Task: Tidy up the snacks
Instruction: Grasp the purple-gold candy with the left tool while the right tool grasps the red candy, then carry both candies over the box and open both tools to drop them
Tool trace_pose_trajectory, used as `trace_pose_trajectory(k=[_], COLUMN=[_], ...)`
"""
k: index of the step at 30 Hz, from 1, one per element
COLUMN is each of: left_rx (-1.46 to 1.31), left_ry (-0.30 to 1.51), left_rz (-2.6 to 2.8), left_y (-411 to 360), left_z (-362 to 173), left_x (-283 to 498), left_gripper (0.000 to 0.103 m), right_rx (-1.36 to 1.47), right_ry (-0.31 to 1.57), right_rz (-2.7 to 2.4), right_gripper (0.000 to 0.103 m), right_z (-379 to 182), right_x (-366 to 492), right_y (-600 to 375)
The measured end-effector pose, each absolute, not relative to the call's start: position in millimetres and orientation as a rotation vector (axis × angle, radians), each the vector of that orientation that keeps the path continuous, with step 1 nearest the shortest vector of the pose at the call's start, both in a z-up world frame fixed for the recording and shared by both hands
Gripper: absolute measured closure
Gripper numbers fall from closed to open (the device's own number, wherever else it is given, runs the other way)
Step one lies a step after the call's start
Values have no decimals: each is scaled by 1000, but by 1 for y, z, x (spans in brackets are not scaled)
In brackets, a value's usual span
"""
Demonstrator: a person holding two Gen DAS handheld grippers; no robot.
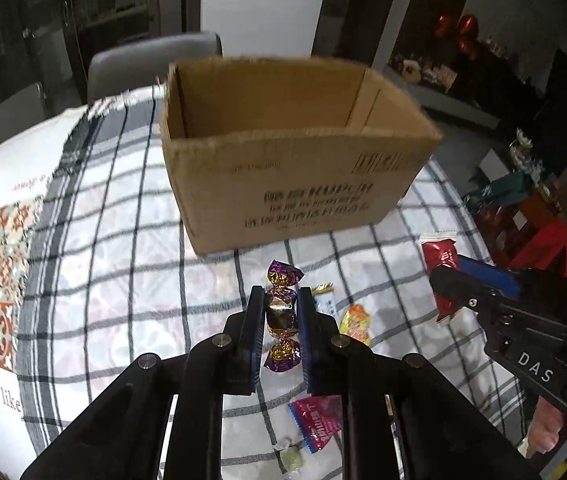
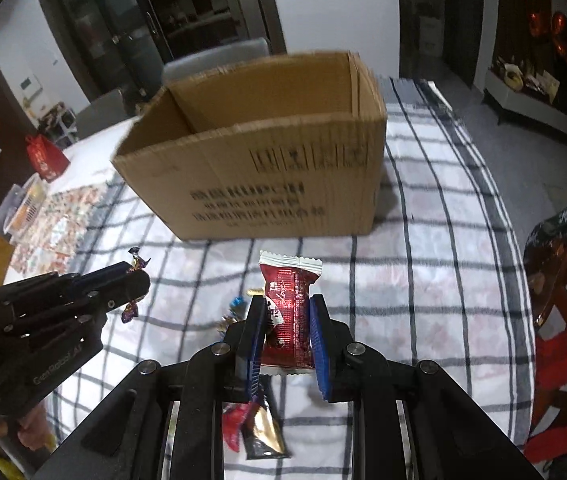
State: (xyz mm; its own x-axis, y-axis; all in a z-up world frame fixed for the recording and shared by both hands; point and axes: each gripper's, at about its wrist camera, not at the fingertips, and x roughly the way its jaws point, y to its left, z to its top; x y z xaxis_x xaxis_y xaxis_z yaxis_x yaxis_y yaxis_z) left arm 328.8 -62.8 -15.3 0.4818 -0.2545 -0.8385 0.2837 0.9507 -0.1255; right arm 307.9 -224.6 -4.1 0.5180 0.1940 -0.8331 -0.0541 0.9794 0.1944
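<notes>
An open cardboard box stands on the checked tablecloth, also seen in the right wrist view. My left gripper is shut on a purple-and-gold twist-wrapped candy, held above the cloth in front of the box. My right gripper is shut on a red snack packet, also in front of the box. The right gripper with the red packet shows at the right of the left wrist view; the left gripper shows at the left of the right wrist view.
Loose snacks lie on the cloth near me: an orange packet, a pink packet, a pale green candy, a gold-and-black packet. Grey chairs stand behind the table. A red bag sits at the far left.
</notes>
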Motion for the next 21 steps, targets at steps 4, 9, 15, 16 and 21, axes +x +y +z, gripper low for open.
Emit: trace_pose_trajectory(k=[4,9,15,16,21], left_rx=[30,26,34,40,49], left_ry=[965,908,847,838,802], left_rz=[-343,-355,-361,-360,-371], left_y=[-63,-63,-64,-64,-65], left_z=[7,32,54,56,70], left_x=[326,326,327,327,335], left_gripper=[86,86,86,86,86], right_rx=[158,173,173,172,167], right_ry=[971,915,858,851,806], right_rz=[163,174,184,186,197], right_gripper=[80,80,80,80,80], right_z=[15,39,62,65,82], right_x=[307,311,319,320,334], right_y=[-226,-228,-233,-233,-236])
